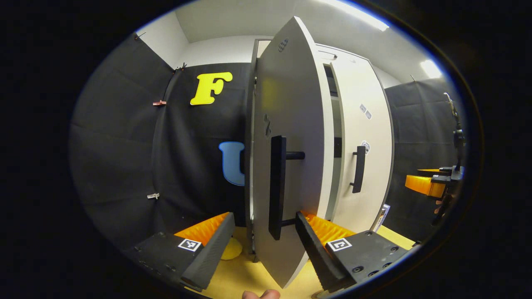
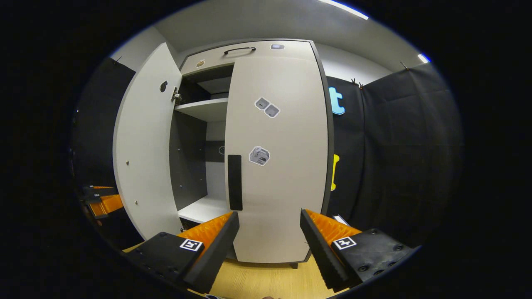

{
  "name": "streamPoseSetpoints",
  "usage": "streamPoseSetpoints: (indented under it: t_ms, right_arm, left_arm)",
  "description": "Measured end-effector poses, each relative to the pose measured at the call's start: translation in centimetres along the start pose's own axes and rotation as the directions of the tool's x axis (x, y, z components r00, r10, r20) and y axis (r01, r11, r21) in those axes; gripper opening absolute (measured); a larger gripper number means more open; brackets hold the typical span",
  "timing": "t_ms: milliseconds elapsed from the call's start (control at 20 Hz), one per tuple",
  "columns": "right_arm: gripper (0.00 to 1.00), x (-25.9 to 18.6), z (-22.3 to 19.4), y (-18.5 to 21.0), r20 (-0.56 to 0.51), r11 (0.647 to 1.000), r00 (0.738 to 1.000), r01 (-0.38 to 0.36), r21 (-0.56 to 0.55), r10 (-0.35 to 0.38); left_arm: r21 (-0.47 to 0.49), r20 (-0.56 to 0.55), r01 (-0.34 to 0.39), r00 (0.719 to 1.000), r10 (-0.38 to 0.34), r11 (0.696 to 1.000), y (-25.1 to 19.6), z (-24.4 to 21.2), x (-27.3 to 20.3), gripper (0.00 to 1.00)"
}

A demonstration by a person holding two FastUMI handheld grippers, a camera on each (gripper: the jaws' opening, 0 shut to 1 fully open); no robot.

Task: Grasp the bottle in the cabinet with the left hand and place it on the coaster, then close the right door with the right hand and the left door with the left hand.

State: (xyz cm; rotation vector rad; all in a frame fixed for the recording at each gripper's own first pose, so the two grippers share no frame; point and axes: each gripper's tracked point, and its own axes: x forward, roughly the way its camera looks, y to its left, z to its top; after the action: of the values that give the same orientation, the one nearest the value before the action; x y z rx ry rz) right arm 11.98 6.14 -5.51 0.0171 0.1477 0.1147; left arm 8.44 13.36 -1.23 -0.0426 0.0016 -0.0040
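Left door (image 1: 286,166) swung edge-on, tall axis upright, between left tool (image 1: 262,232) fingers

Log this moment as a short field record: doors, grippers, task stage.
right door: shut, or nearly so
left door: swung open, edge-on in the left gripper view
left hand-held gripper: open, its fingers either side of the left door's handle
right hand-held gripper: open, facing the right door, gripping nothing
cabinet interior: no bottle seen on the visible shelves
task stage: left door left to close
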Motion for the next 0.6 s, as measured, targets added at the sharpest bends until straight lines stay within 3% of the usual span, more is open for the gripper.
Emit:
streamPoseSetpoints:
  t_ms: [350,600]
  right_arm:
    - [0.98,-0.1,-0.1,-2.6,0.0,1.0,1.0,0.015,-0.003,-0.015]
    - [0.98,-0.7,0.8,-4.6,0.005,0.999,0.999,0.043,-0.016,-0.043]
  left_arm:
    - [-0.008,0.014,0.081,0.997,-0.08,0.997,-6.4,0.1,3.2,0.94]
    - [-0.032,0.0,0.105,0.994,-0.105,0.994,-8.3,-0.4,7.0,0.95]
